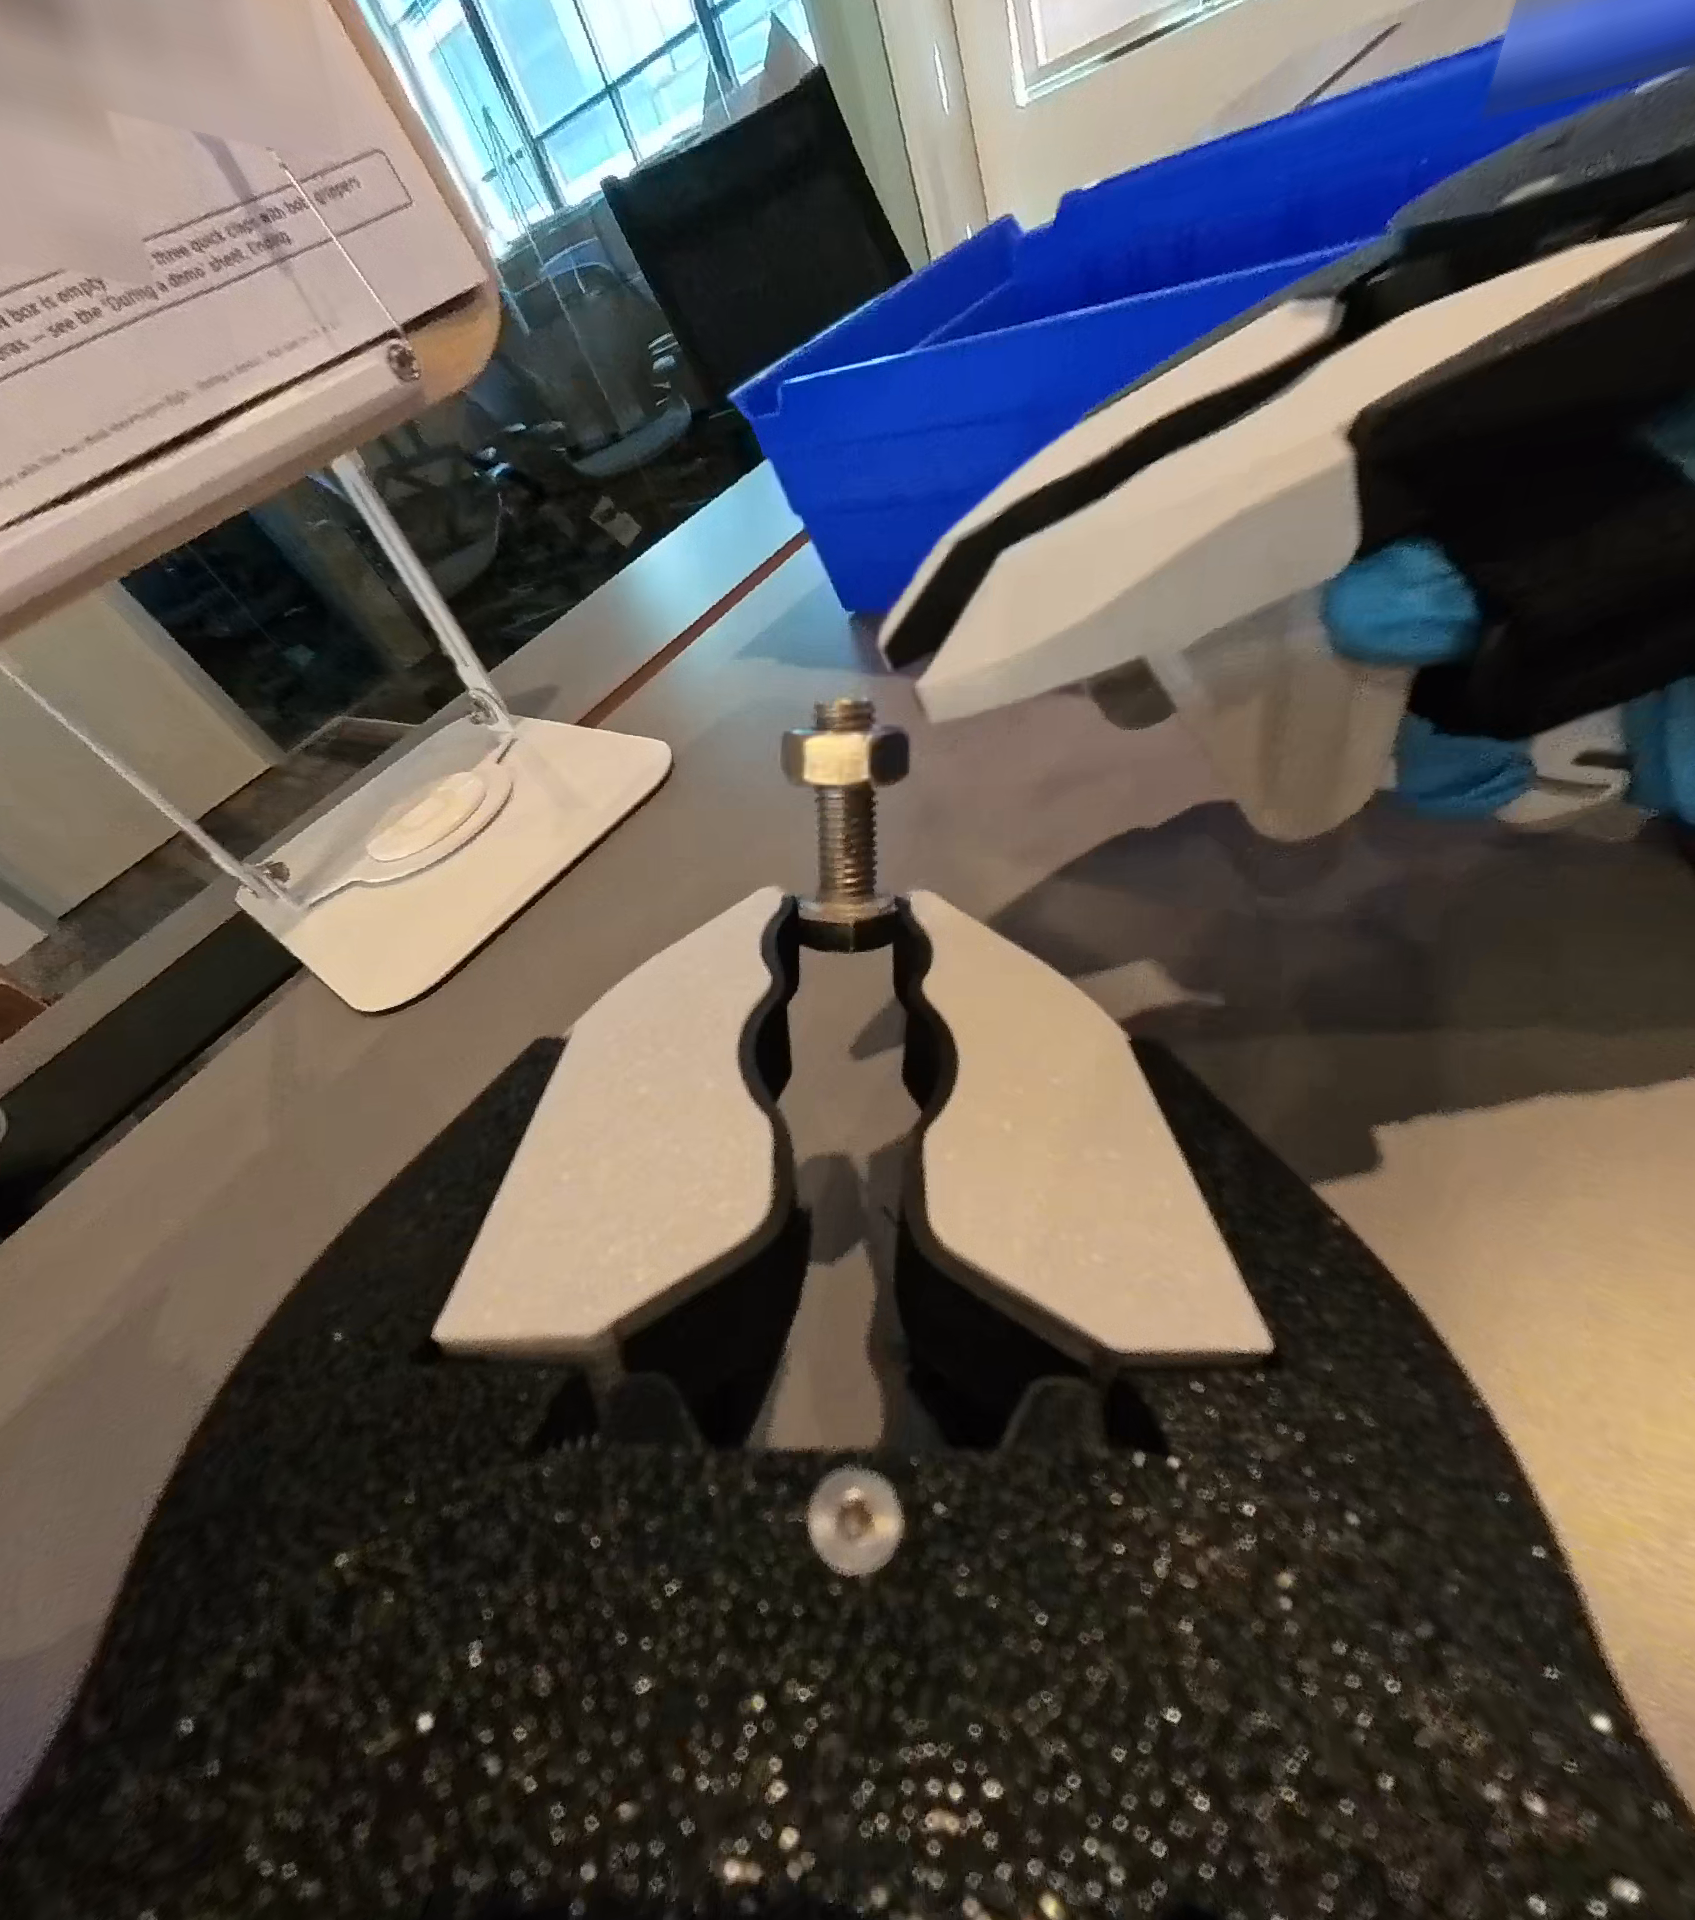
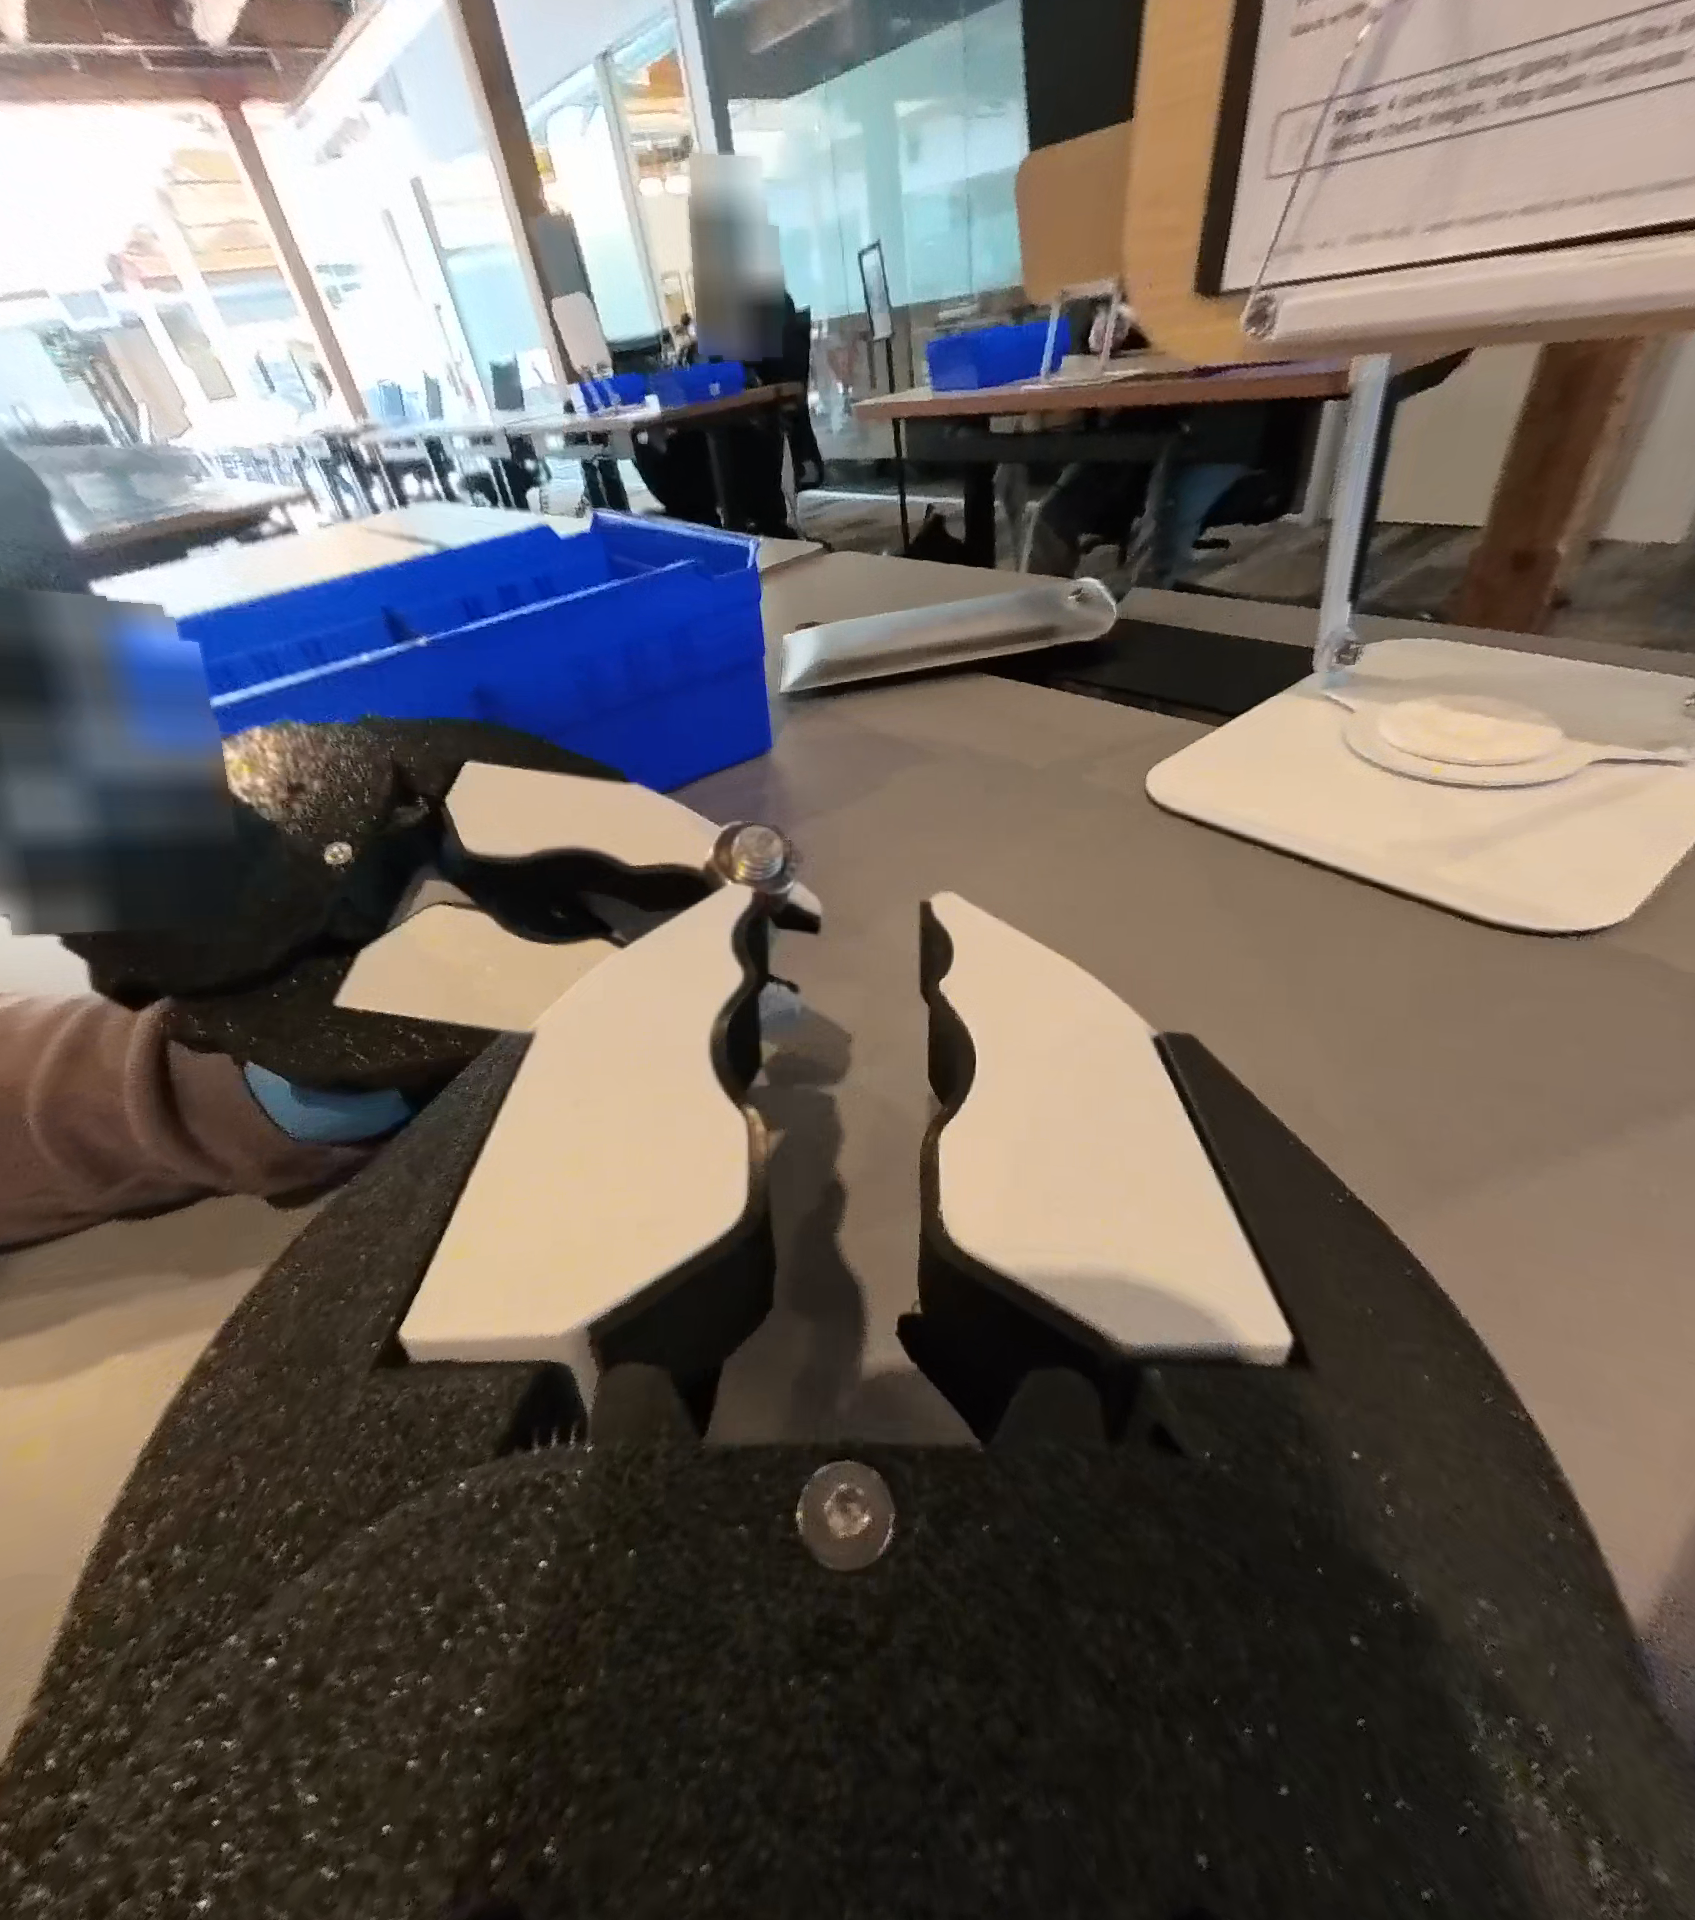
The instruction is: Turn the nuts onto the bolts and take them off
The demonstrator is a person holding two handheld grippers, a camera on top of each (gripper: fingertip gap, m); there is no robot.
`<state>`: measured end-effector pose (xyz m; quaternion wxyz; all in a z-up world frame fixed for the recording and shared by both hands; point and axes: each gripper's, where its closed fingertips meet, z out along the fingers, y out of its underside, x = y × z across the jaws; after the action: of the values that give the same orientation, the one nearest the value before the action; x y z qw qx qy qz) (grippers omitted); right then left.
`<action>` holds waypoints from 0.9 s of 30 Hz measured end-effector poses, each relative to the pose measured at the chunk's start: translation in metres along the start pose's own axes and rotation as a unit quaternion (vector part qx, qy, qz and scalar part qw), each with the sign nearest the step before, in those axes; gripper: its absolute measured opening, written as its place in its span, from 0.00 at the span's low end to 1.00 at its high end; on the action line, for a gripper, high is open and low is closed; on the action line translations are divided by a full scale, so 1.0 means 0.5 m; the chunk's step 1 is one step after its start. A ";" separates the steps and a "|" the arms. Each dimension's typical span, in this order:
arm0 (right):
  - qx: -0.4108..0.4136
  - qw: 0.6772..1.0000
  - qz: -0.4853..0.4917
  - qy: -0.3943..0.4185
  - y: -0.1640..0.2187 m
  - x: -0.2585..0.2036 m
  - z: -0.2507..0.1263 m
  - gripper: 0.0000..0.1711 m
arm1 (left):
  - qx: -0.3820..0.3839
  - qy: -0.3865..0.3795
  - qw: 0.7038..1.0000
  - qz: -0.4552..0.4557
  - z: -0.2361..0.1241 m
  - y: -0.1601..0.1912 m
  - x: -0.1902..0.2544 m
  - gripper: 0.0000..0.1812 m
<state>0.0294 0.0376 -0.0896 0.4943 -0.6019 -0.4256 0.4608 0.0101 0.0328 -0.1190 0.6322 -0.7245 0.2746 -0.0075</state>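
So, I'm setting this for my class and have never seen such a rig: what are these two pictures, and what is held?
A person holds a hand-held claw in each hand, each carrying a camera looking along its fingers. The left view shows the left claw shut on the head of an upright bolt, with a nut near the top. The right claw is open and empty, beside the bolt. On the grey table stand a blue bin and a clear sign stand.
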 end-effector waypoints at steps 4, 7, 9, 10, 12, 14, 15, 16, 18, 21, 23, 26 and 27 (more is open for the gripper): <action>0.011 0.998 0.035 -0.048 -0.009 -0.028 0.016 0.20 | 0.006 -0.001 1.000 0.008 0.000 -0.005 0.003 0.09; -0.002 1.000 0.017 -0.008 0.004 -0.008 0.005 0.16 | 0.015 -0.009 1.000 0.005 -0.007 -0.010 -0.005 0.09; 0.022 1.000 0.020 0.008 -0.011 0.008 -0.009 0.15 | 0.015 -0.009 1.000 0.000 -0.008 -0.009 -0.007 0.09; 0.036 0.999 0.032 -0.012 -0.022 0.000 -0.010 0.17 | 0.013 -0.007 1.000 0.001 -0.006 -0.007 -0.006 0.09; 0.043 0.996 0.051 -0.062 -0.027 -0.031 0.002 0.22 | 0.014 -0.004 1.000 0.008 -0.004 -0.009 0.000 0.09; 0.014 0.998 0.036 -0.047 -0.008 -0.032 0.015 0.21 | 0.018 -0.006 1.000 0.014 -0.007 -0.012 0.001 0.09; 0.011 0.999 0.029 -0.026 -0.003 -0.021 0.012 0.20 | 0.018 -0.009 1.000 0.013 -0.009 -0.012 -0.001 0.09; 0.012 1.000 0.027 -0.009 -0.003 -0.010 0.004 0.18 | 0.019 -0.010 1.000 0.008 -0.010 -0.012 -0.005 0.09; 0.037 0.999 0.026 0.011 -0.019 0.008 -0.015 0.15 | 0.020 -0.010 1.000 -0.002 -0.011 -0.010 -0.009 0.09; 0.052 0.997 0.047 -0.044 -0.033 -0.022 -0.004 0.21 | 0.018 -0.005 1.000 -0.003 -0.006 -0.009 -0.006 0.09; 0.028 0.998 0.041 -0.049 -0.017 -0.034 0.015 0.23 | 0.020 -0.004 1.000 0.003 -0.007 -0.011 -0.003 0.09; 0.017 0.999 0.033 -0.002 -0.005 -0.008 0.005 0.18 | 0.019 -0.007 1.000 -0.002 -0.011 -0.009 -0.007 0.09; 0.025 0.999 0.029 0.008 -0.008 0.001 -0.004 0.14 | 0.021 -0.007 1.000 -0.007 -0.012 -0.010 -0.009 0.09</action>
<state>0.0310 0.0382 -0.0853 0.4991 -0.6051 -0.3918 0.4809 0.0061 0.0295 -0.1119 0.6494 -0.7126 0.2652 -0.0127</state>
